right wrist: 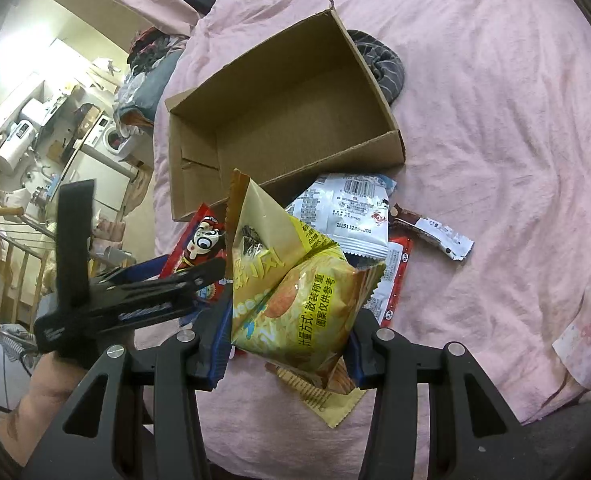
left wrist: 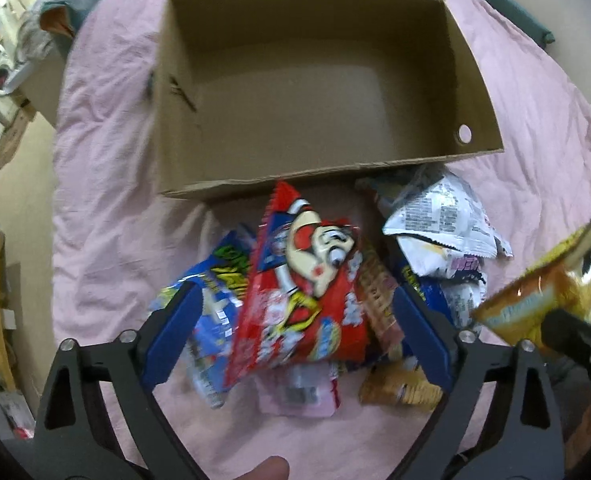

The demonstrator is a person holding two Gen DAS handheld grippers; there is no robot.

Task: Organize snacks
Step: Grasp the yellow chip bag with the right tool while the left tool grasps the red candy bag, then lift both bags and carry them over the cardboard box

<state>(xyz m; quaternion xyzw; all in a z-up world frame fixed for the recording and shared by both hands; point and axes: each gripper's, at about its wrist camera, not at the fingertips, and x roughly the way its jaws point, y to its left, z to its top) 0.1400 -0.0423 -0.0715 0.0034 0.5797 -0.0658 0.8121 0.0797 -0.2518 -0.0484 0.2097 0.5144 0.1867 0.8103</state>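
Note:
An open cardboard box (left wrist: pixel 467 80) (right wrist: pixel 199 160) lies empty on a pink bedsheet (left wrist: pixel 107 220). In front of it sits a heap of snack packets. My left gripper (left wrist: pixel 297 296) hovers open over the heap, and a red cartoon packet (left wrist: pixel 295 300) lies between its blue pads (left wrist: pixel 171 332) without being pressed. My right gripper (right wrist: pixel 287 344) is shut on a yellow snack packet (right wrist: pixel 291 292) (left wrist: pixel 543 300), held up above the heap. In the right wrist view the left gripper (right wrist: pixel 211 280) reaches in from the left beside the red packet (right wrist: pixel 199 244).
A white packet (left wrist: pixel 443 220) (right wrist: pixel 355 216), a blue packet (left wrist: pixel 211 280) and a brown bar wrapper (right wrist: pixel 431 232) lie in the heap. A grey striped cloth (right wrist: pixel 383 64) sits behind the box. The bed's left edge drops to a cluttered room (right wrist: pixel 55 120). A forearm (right wrist: pixel 35 396) is at lower left.

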